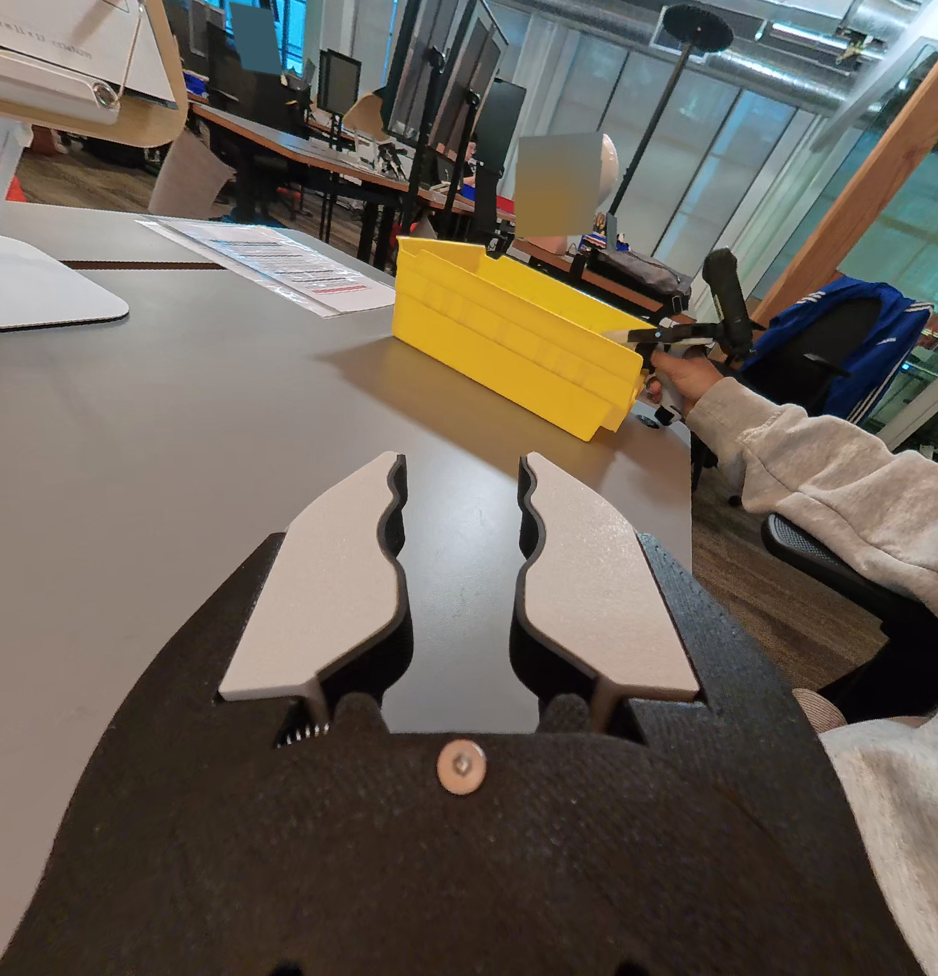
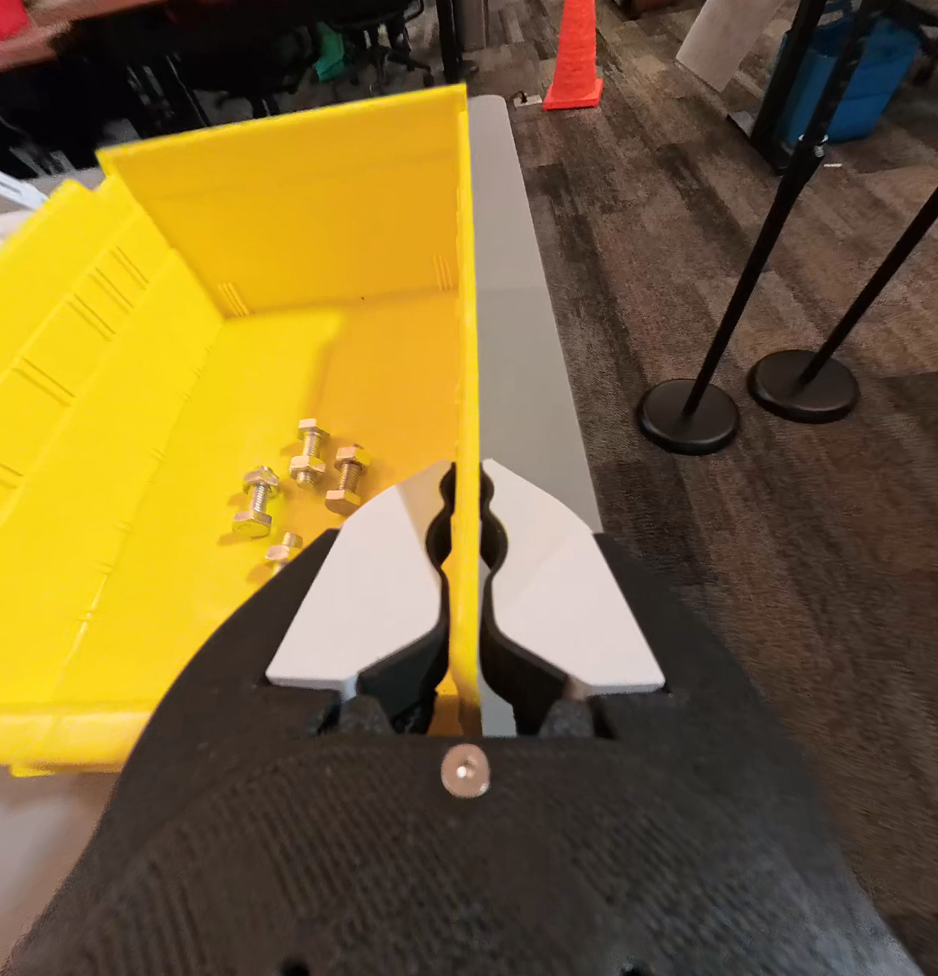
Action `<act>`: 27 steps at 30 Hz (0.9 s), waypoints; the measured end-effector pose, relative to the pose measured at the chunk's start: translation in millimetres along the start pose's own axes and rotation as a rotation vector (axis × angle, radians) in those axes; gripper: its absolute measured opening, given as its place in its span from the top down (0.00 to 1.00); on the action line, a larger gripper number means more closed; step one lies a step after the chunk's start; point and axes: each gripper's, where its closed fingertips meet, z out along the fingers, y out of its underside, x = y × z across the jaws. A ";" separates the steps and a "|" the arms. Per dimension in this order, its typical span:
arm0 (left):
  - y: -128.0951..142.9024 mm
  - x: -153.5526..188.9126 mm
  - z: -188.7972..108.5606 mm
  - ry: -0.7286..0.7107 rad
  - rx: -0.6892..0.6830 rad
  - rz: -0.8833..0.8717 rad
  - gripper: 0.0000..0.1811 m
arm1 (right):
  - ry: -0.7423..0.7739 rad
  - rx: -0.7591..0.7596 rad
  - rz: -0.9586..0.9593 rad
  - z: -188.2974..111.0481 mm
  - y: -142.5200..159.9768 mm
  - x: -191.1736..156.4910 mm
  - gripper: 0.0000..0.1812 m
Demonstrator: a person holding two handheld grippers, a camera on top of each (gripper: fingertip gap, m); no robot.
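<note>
So the right gripper (image 2: 466,470) has its jaws clamped on the right-hand side wall of a yellow bin (image 2: 297,222), one finger inside the bin and one outside, with the wall running straight down the gap. The bin sits on the grey table (image 1: 218,422) close to its far edge, beyond which there's carpet. Inside the bin, near the gripped wall, there are four bolts (image 2: 308,457) with nuts threaded on, lying loose on the floor of it; the fourth is half hidden behind the gripper body, so there may be more out of sight.

The left gripper (image 1: 461,459) hovers over bare tabletop, jaws apart and nothing between them, well apart from the bin. In the left wrist view the person's hand (image 1: 683,377) holds the other gripper at the bin's end. One laminated sheet (image 1: 276,264) lies on the table, and two black stand bases (image 2: 688,417) sit on the floor.
</note>
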 end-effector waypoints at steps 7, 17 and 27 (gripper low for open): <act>-0.1 -2.0 -0.5 -0.008 -0.002 0.006 0.77 | -0.126 0.012 0.187 3.6 -3.7 -16.4 0.95; -2.3 -8.6 -3.1 -0.038 0.006 0.012 0.77 | -0.296 0.029 0.245 10.1 -21.1 -69.6 0.95; -22.3 -104.1 -59.9 -0.552 0.013 0.007 0.73 | -0.307 0.049 0.208 9.7 -26.5 -87.9 0.95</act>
